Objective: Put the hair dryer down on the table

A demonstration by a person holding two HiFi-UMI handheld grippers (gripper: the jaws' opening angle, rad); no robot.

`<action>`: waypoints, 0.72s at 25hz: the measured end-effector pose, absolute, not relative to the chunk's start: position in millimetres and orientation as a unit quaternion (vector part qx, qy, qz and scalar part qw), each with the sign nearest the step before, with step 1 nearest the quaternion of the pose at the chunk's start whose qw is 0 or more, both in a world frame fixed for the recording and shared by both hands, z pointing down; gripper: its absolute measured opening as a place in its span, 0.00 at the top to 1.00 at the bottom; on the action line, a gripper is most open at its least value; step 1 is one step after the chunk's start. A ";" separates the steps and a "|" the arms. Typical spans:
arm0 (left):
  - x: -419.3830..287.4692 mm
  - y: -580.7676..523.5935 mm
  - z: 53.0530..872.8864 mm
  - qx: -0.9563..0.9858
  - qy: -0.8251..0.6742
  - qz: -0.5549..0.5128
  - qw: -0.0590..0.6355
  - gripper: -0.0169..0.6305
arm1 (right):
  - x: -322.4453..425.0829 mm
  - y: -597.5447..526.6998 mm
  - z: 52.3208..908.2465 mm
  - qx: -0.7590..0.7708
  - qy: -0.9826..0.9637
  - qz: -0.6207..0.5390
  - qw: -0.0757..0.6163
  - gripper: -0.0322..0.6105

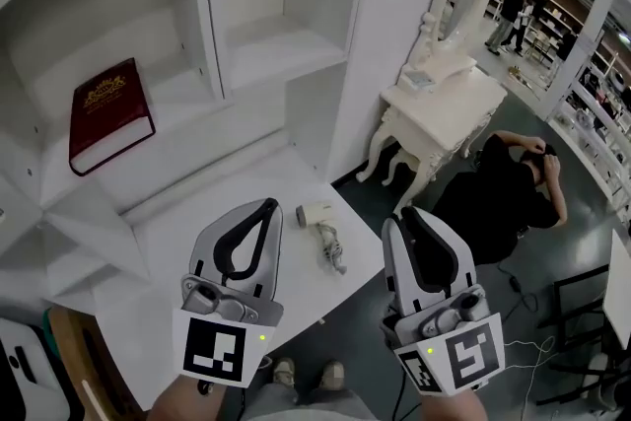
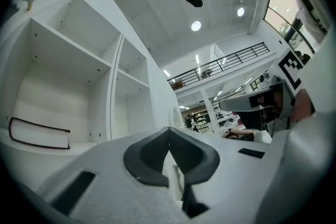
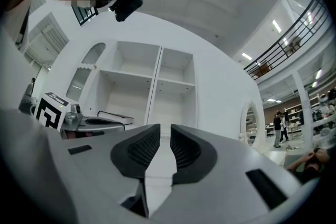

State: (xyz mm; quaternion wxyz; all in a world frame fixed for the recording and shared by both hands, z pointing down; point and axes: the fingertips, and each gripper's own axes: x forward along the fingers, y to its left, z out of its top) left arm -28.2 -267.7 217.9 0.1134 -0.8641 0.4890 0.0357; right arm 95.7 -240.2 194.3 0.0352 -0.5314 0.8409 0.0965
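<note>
Hair dryer point(image 1: 318, 217) is lying flat on the white table point(image 1: 163, 246), near its right edge. Its long axis runs diagonally: the stubby cream barrel sits at the shelf end, and the handle and bunched grey cord trail toward the near edge (nozzle direction can't be made out). The plastic looks smooth and matte. It is seen between the two gripper tips and touched by neither. Left gripper point(image 1: 267, 206) has its jaws closed together, empty. Right gripper point(image 1: 408, 212) has ribbed dark pads left a thin slit apart, with nothing held.
</note>
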 end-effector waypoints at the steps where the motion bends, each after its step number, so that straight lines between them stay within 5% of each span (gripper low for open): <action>1: -27.3 -259.4 217.1 -0.866 0.485 0.042 0.113 0.95 | 94.8 -232.1 195.7 -0.529 0.842 0.100 0.033 0.85; 18: -19.5 -204.6 271.9 -0.878 0.468 0.018 0.094 0.95 | 110.6 -183.5 244.2 -0.538 0.839 0.065 0.043 0.89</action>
